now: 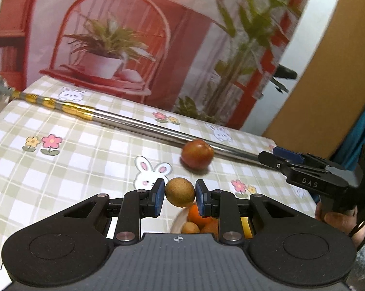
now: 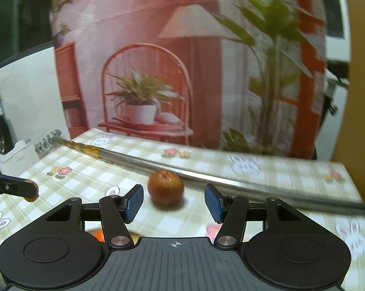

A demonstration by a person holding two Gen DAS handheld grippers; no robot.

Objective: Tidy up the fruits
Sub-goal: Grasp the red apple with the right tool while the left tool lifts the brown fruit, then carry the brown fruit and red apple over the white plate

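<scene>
Left hand-held gripper [image 1: 180,196]: pads clamped on small tan round fruit [image 1: 180,192], held above white bowl [image 1: 177,220] w/ oranges. Right hand-held gripper [image 2: 174,205]: jaws apart, nothing btwn pads; red-orange fruit [image 2: 166,187] just beyond on checked counter [image 2: 291,169], beside metal rod [image 2: 206,173].

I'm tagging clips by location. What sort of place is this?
Probably a staged home tabletop: a checked bunny-and-flower tablecloth, a printed backdrop of a red chair and potted plant, and a white bowl of orange fruit.
</scene>
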